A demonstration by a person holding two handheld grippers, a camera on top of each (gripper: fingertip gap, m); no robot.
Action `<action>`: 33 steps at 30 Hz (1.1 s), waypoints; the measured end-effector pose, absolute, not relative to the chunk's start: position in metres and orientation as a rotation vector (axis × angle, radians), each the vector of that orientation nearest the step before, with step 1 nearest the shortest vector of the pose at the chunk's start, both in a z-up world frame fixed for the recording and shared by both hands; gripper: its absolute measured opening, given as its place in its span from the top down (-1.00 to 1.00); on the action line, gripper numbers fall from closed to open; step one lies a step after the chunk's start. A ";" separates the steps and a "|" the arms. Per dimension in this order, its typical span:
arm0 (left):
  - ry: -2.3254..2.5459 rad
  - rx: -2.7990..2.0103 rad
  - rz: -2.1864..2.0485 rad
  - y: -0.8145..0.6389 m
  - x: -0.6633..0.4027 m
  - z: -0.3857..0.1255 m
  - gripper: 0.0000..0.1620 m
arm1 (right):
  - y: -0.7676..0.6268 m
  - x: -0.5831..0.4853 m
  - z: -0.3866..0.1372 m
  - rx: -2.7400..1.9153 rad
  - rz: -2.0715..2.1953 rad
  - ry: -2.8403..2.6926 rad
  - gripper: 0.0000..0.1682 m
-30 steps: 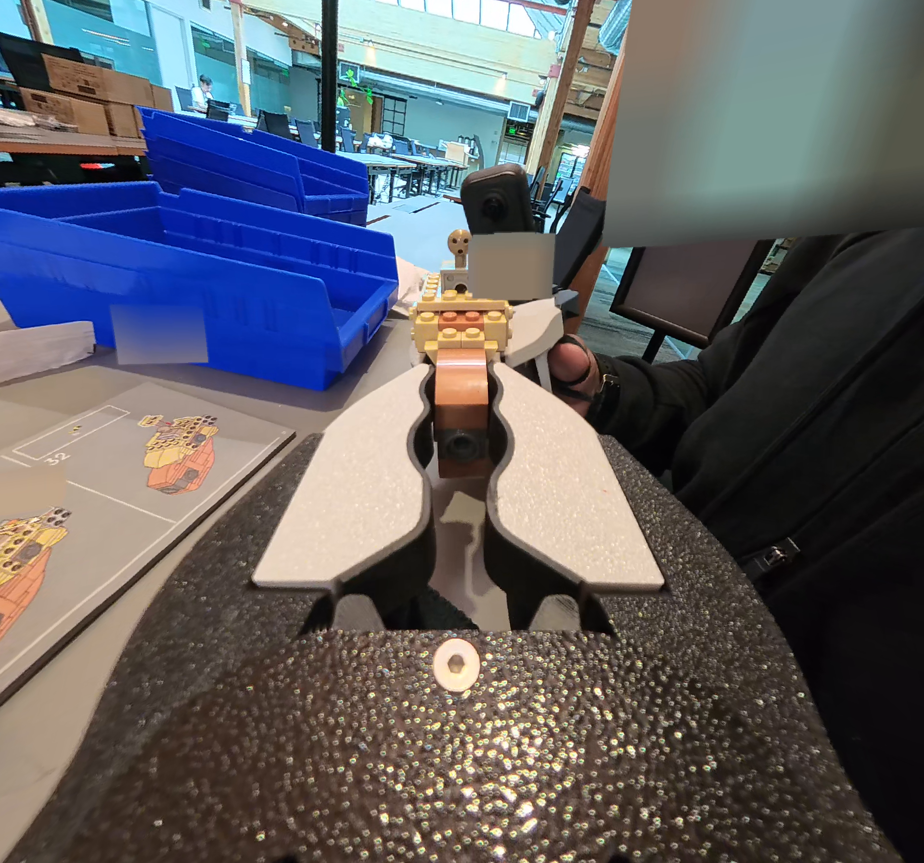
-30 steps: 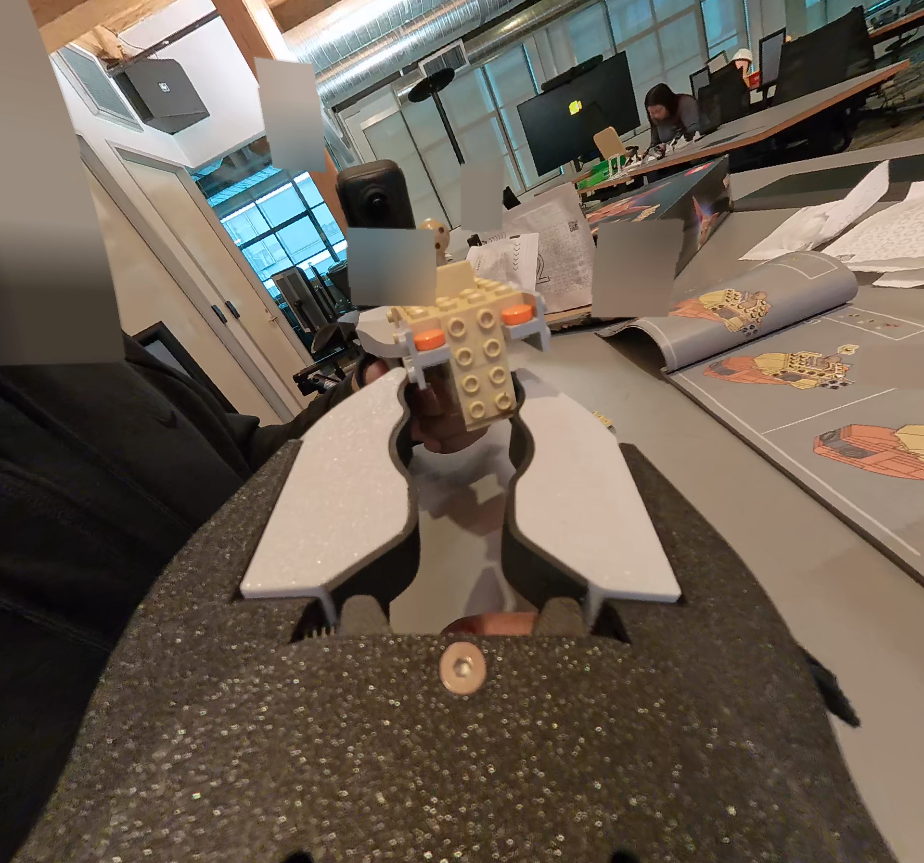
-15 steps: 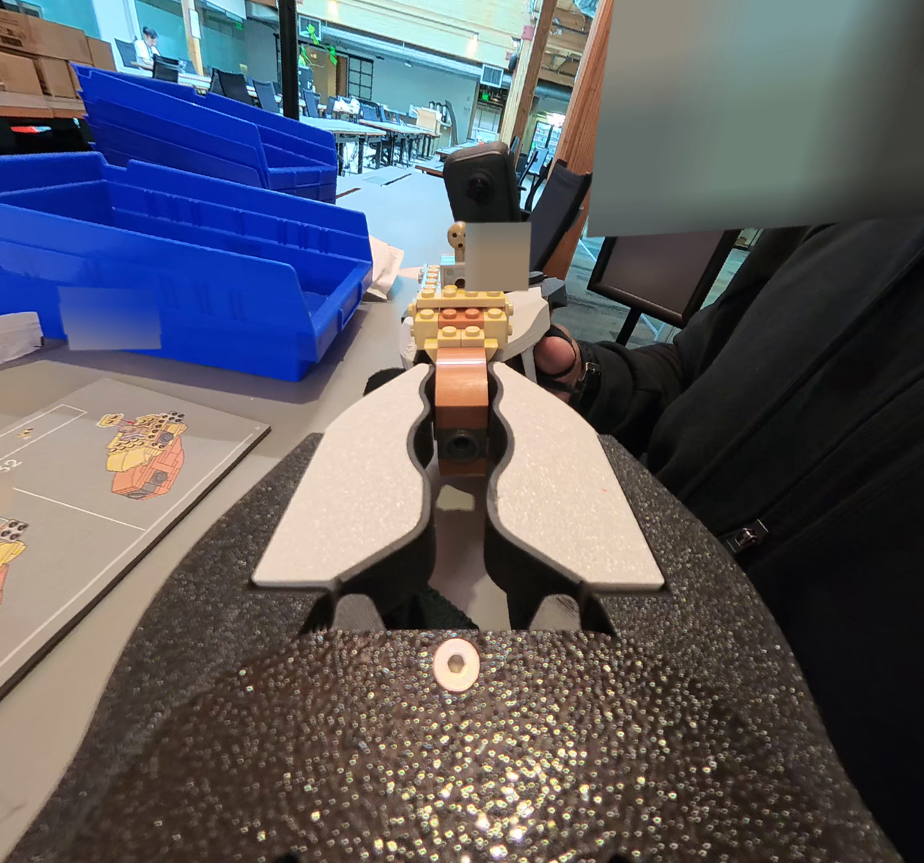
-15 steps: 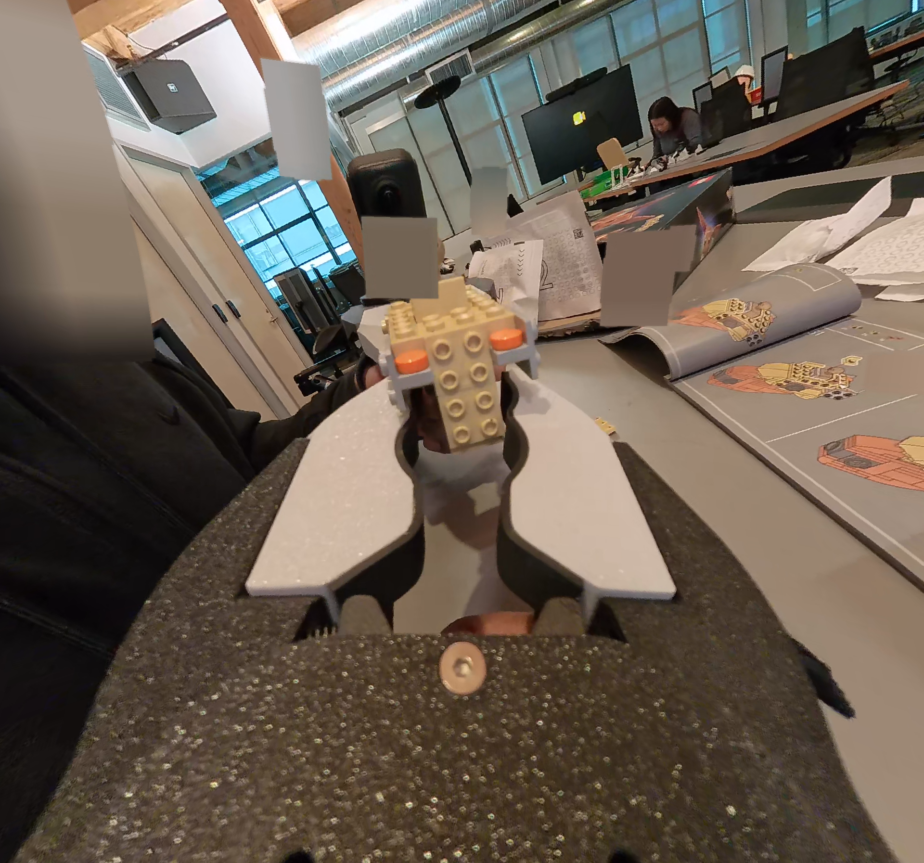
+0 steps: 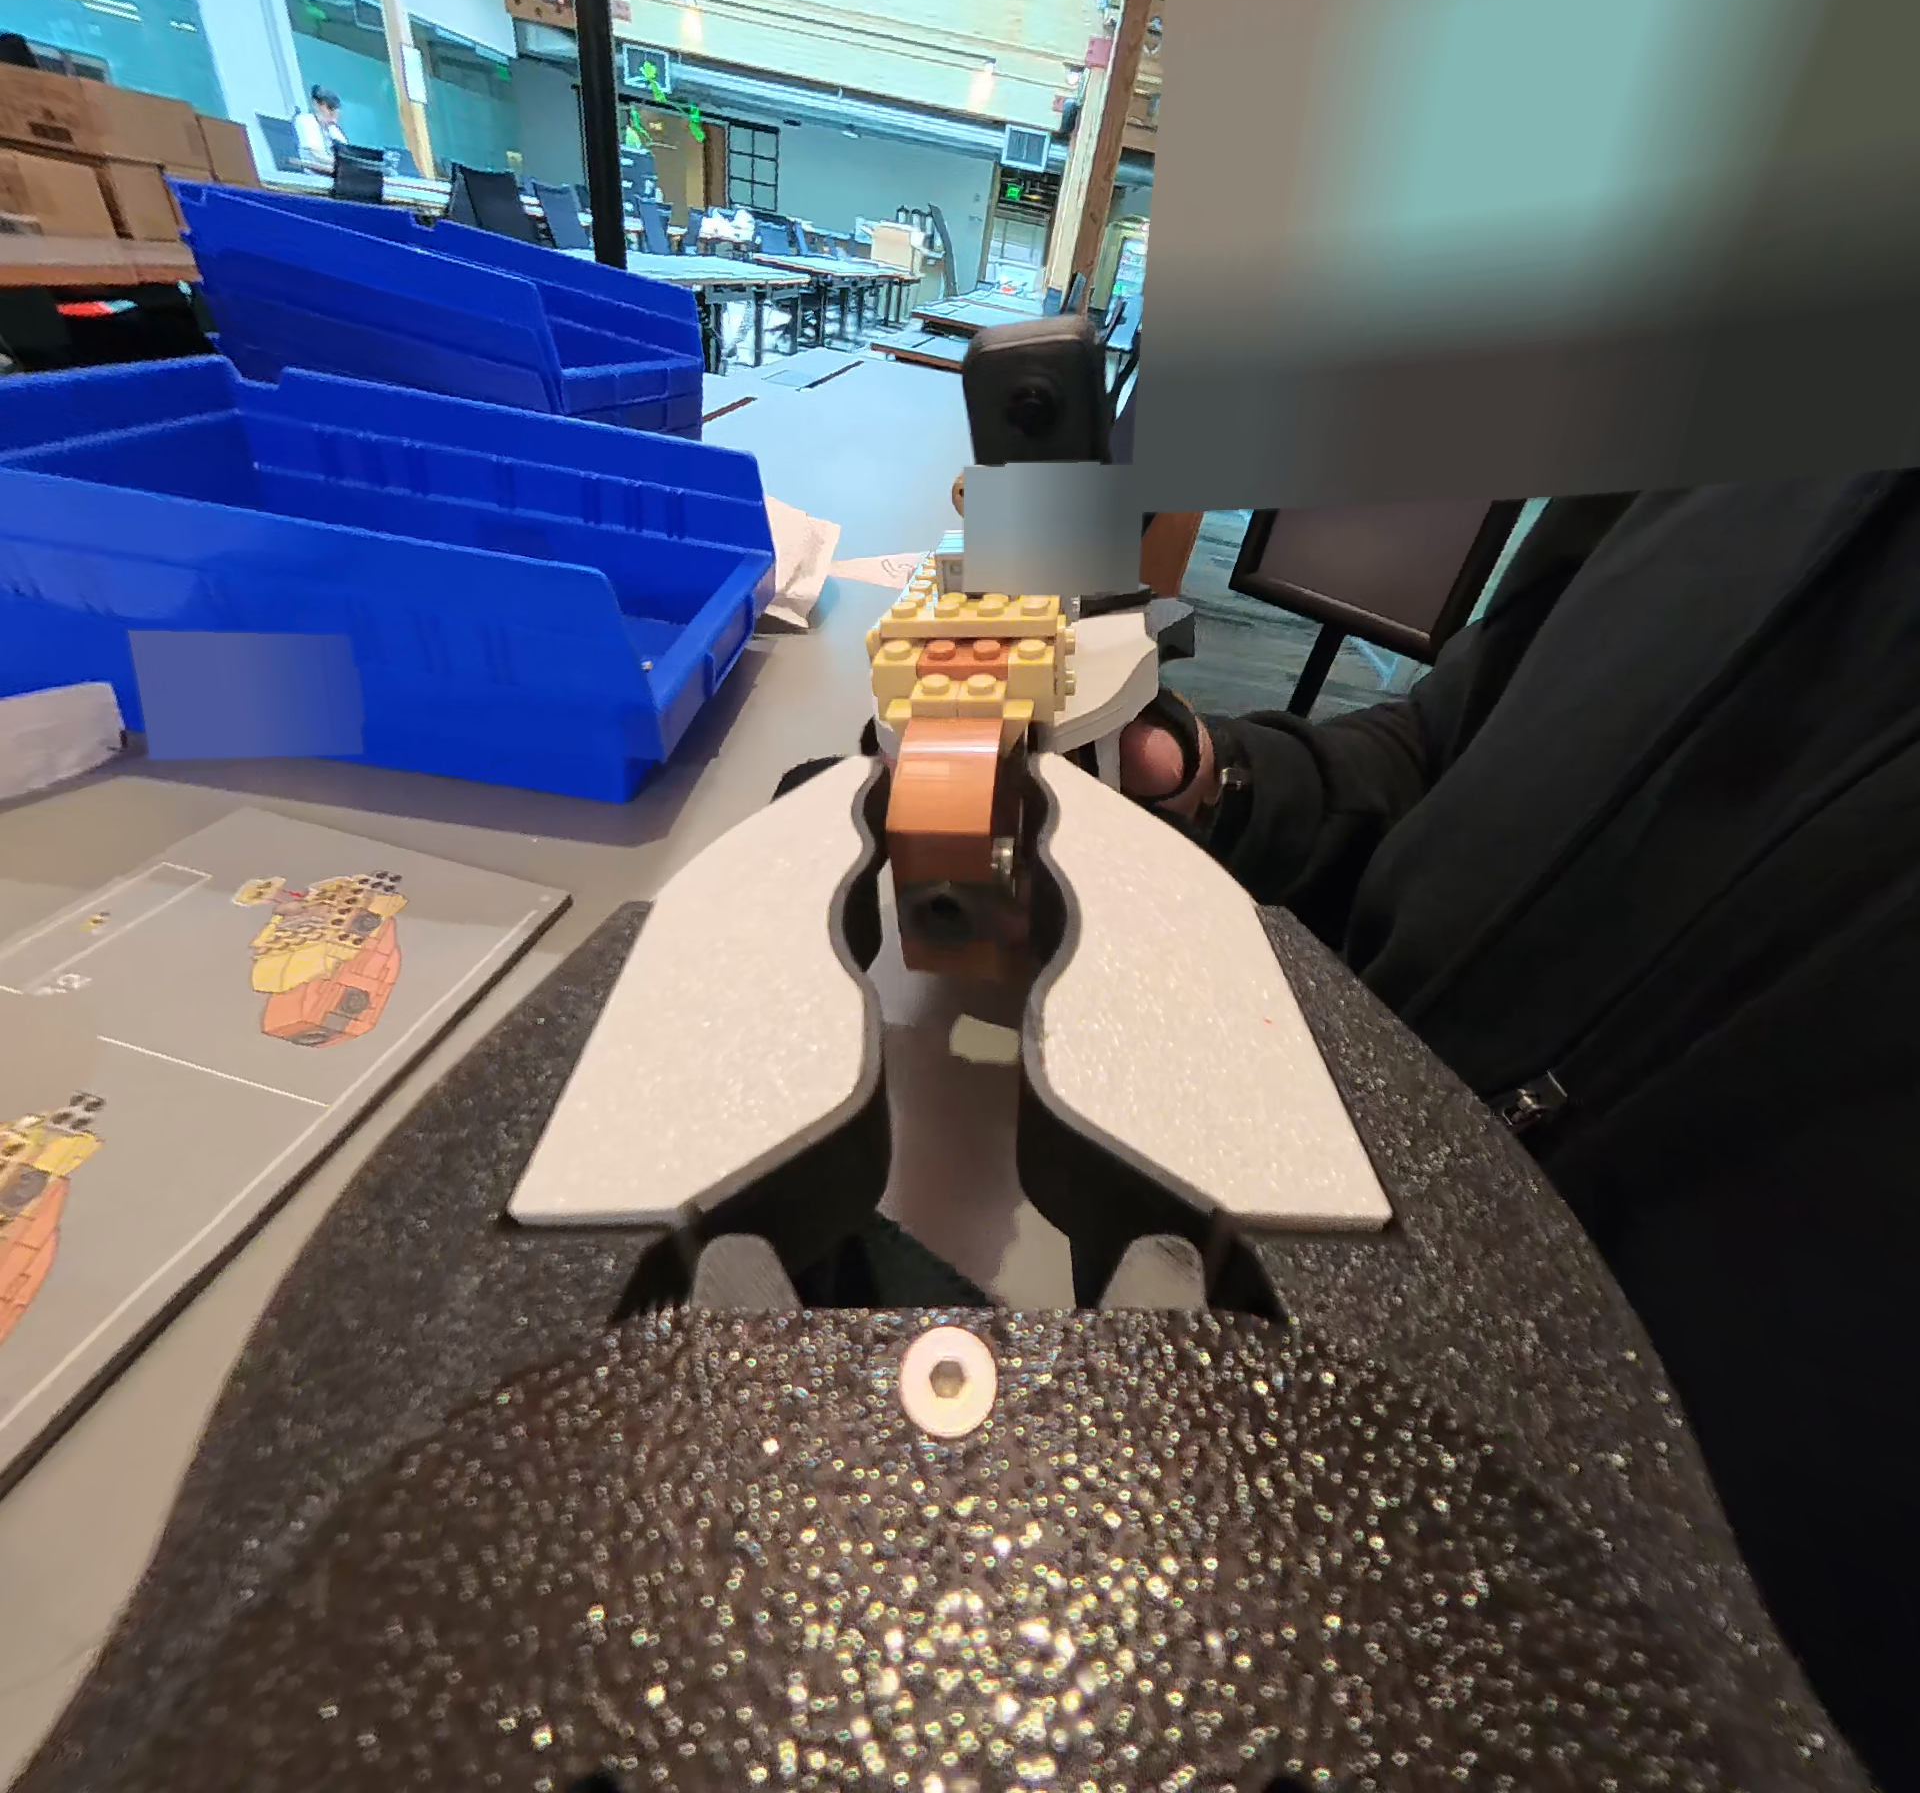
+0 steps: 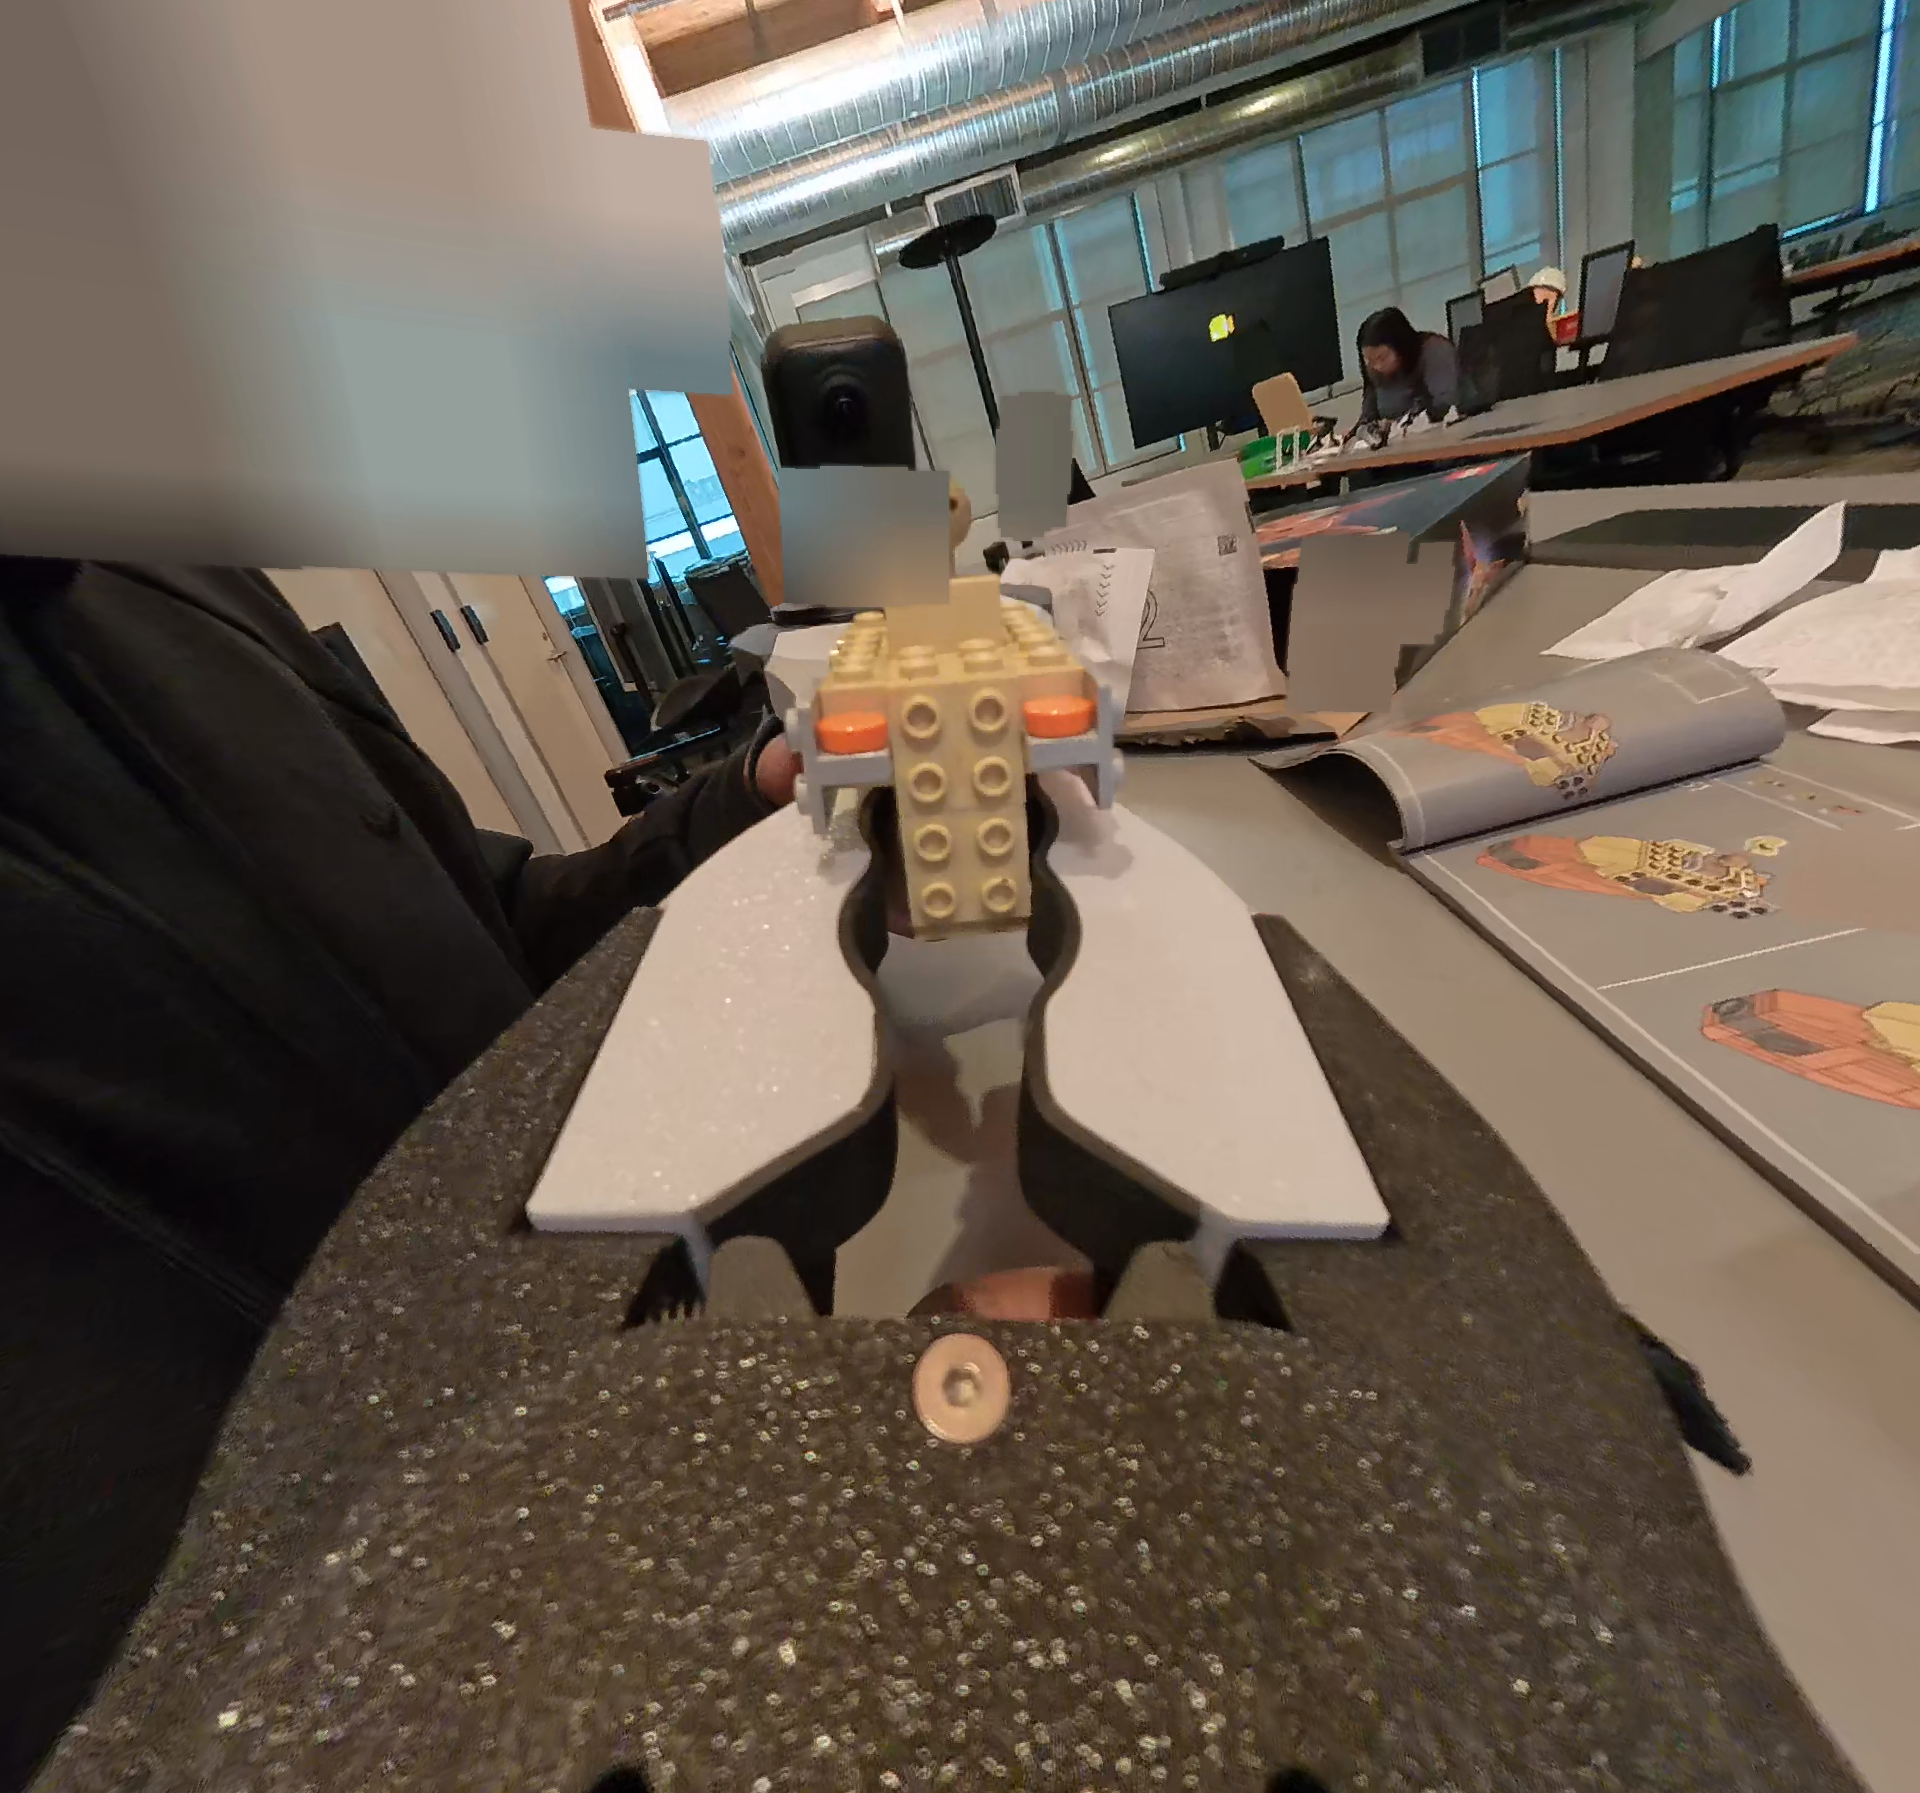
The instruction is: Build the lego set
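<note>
Tan-studded lego model (image 5: 961, 704) — brown curved nose, orange studs.

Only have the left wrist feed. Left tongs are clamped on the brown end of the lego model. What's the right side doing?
Observer: The right tongs are shut on the lego model at its tan studded end.
Operator: Anything on that end I can't see?
Observer: Two orange round studs, one at each side, sitting on a grey bracket.
Operator: I only see a corner of the manual. The rest?
Observer: The instruction booklet lies open on the table to the right of the tongs, with its far page curled over.
</note>
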State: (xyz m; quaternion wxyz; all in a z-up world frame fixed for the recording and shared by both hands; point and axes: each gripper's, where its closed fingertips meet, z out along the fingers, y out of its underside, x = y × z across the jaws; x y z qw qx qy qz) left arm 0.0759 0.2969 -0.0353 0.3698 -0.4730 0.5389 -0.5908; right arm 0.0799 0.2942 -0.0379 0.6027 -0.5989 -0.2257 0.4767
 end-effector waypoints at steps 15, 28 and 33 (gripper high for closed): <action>1.656 -1.218 -1.269 0.296 0.070 0.007 0.87 | 0.292 0.073 -0.043 -1.393 0.982 -0.616 0.74; 1.822 -1.383 -1.334 0.285 0.081 -0.021 1.00 | 0.291 0.073 -0.046 -1.394 0.874 -0.646 0.74; 1.824 -1.417 -1.358 0.283 0.083 -0.024 1.00 | 0.293 0.076 -0.044 -1.389 0.857 -0.628 0.74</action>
